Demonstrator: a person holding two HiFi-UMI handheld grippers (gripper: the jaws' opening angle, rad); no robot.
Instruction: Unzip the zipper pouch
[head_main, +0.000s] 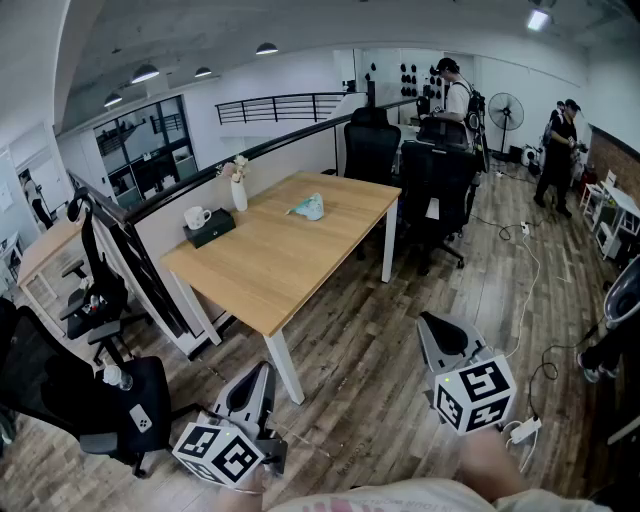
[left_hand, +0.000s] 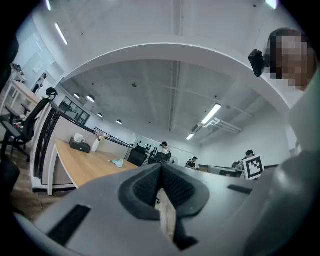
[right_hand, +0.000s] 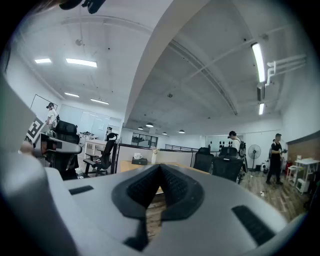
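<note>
your left gripper (head_main: 260, 375) pressed together, empty, off the table (head_main: 250, 285) corner | tissue box (head_main: 210, 228), vase (head_main: 238, 192) at left edge | zipper pouch (head_main: 308, 207) far side, well apart | office chairs (head_main: 437, 185) beyond | your right gripper (head_main: 435, 328) pressed together, empty

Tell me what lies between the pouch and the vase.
Only bare table lies between the pouch and the vase; the head view shows it.
</note>
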